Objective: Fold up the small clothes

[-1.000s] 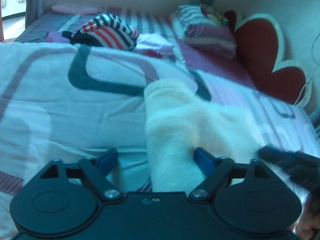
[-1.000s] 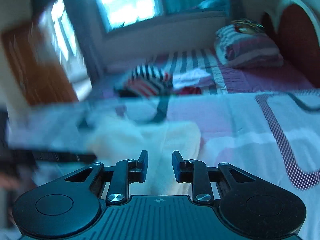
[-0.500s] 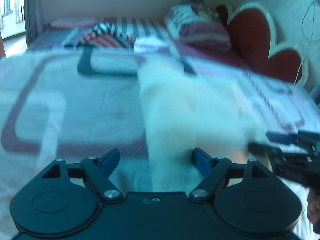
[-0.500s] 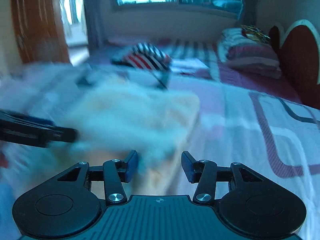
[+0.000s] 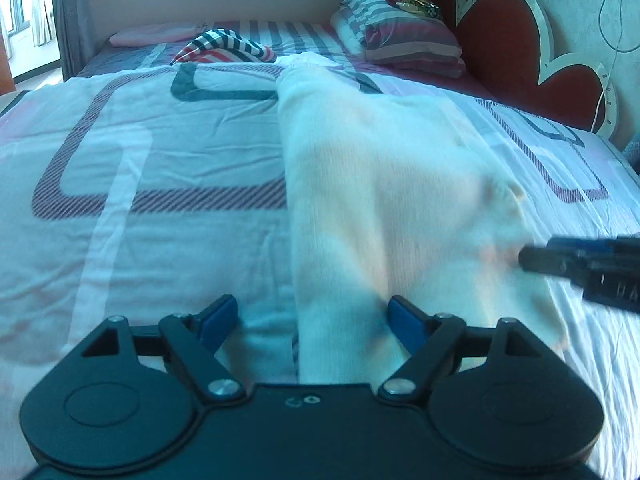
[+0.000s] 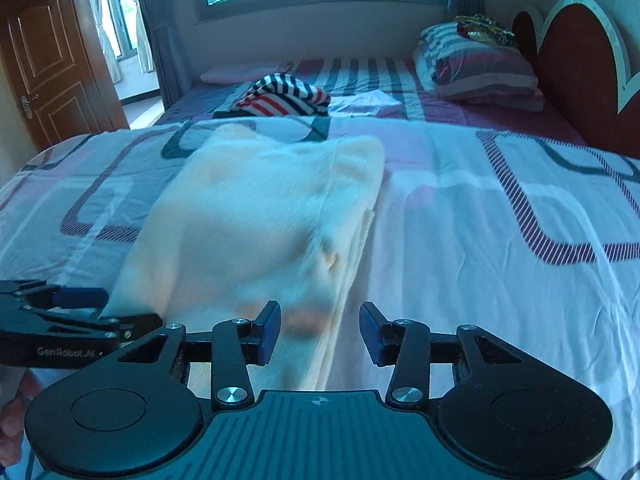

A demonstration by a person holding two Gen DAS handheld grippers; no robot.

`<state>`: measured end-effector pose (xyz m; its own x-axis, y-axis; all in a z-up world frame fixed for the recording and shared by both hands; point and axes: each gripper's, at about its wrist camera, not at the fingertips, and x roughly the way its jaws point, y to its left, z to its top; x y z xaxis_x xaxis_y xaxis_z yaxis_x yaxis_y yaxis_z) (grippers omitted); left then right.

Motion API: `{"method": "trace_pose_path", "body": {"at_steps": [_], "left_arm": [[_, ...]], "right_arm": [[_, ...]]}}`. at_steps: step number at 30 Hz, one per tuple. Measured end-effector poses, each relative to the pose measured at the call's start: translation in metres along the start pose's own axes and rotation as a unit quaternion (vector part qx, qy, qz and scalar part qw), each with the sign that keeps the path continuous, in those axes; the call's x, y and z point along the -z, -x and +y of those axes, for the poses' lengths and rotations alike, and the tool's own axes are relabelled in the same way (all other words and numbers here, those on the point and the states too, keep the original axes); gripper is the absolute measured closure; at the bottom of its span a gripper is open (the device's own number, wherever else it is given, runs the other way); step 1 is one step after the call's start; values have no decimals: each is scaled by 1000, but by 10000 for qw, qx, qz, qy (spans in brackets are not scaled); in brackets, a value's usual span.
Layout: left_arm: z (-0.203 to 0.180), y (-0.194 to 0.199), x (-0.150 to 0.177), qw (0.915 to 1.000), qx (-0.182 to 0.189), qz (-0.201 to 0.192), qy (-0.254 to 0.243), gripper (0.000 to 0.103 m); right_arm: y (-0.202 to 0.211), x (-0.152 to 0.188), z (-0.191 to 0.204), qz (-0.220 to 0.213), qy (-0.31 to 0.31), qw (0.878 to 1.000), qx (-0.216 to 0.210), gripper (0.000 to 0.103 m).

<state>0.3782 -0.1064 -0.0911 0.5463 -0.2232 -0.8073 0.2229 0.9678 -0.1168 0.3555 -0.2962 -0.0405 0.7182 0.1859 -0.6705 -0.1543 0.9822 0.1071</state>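
Your cream garment lies folded lengthwise on the bed; the left gripper is released and straddles its near edge; the right gripper, grasping nothing, is closing around the near corner; pinch both near corners evenly before folding away.

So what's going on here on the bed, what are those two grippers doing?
A person is folding a cream garment on the patterned bedspread with two handheld grippers. The left gripper is open over the garment's near edge. The right gripper has its jaws closing around the near corner, not yet clamped. A striped garment waits farther back.
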Motion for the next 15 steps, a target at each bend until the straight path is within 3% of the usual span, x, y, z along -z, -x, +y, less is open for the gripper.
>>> {"method": "trace_pose_path", "body": {"at_steps": [5,15], "left_arm": [[-3,10,14,10000,-63,52,1,21],[-7,18,29,9998,-187,28,35,20]], "right_arm": [[-2,29,4,389,-9,9992,74,58],[3,42,-11,301,-329,9990,-64,58]]}}
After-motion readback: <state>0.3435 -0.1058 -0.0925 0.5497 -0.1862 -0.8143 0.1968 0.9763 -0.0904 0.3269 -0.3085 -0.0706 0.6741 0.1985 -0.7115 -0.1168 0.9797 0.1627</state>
